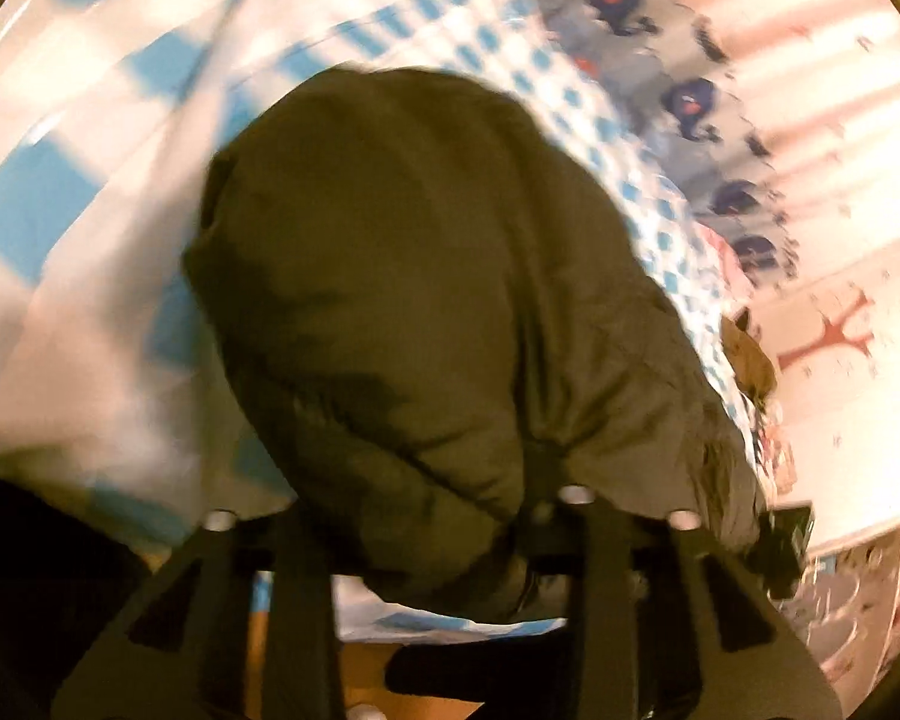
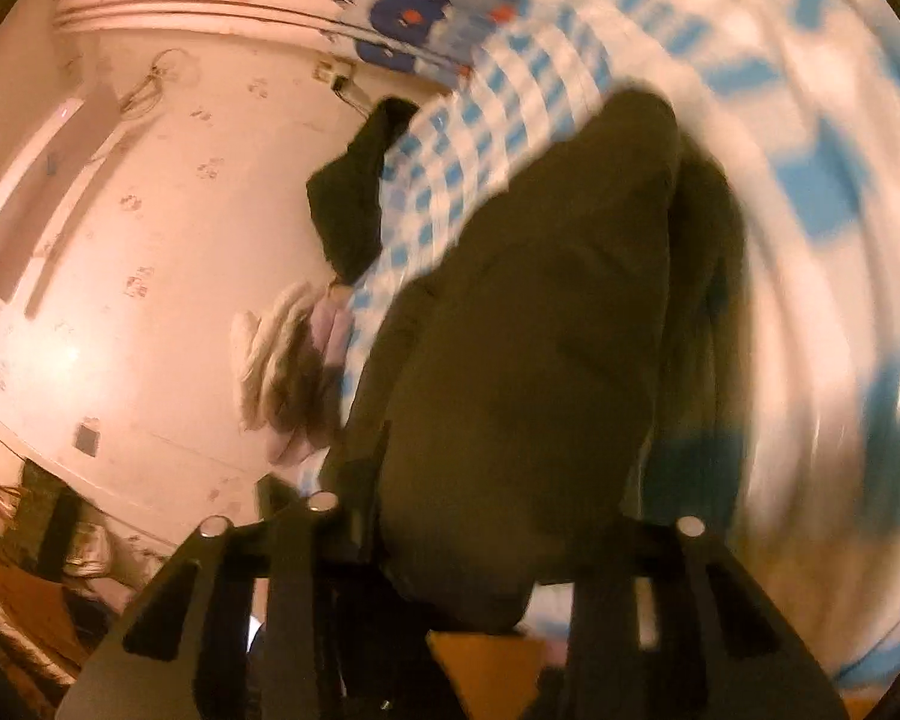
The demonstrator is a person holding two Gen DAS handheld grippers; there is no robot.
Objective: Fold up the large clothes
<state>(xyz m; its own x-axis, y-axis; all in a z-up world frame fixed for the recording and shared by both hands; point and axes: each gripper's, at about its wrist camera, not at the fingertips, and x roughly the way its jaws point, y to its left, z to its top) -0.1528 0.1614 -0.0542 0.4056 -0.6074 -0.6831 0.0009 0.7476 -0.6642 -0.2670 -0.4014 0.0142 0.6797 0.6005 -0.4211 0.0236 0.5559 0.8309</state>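
Left wrist view: the left gripper (image 1: pixel 432 546) is pinching a bunched fold of a dark olive padded garment (image 1: pixel 402 276), with its two black fingers (image 1: pixel 303 588) drawn in against the cloth between them. The garment is hanging and billowing forward from the grip, covering the middle of the view above a bedcover checked in blue and white (image 1: pixel 78 180). To the right of the bedcover a grey cloth printed with dark blue shapes (image 1: pixel 684 102) is lying along the edge, and beyond it a pale pinkish wall (image 1: pixel 840 360) is showing. A small brown furry item (image 1: pixel 750 360) is sitting at the bedcover's right edge. The picture is blurred.

Right wrist view: the right gripper (image 2: pixel 450 576) is clamping another part of the same dark olive padded garment (image 2: pixel 546 360), the fabric passing down between its fingers (image 2: pixel 294 594) and bulging below them. The garment is stretching up and away over the checked bedcover (image 2: pixel 810 120), which is strongly blurred on the right. At the bedcover's left edge a black piece of clothing (image 2: pixel 354 198) is lying, and below it a pale bundle of cloth with brown fur trim (image 2: pixel 288 360). The pinkish wall (image 2: pixel 150 240) is filling the left side
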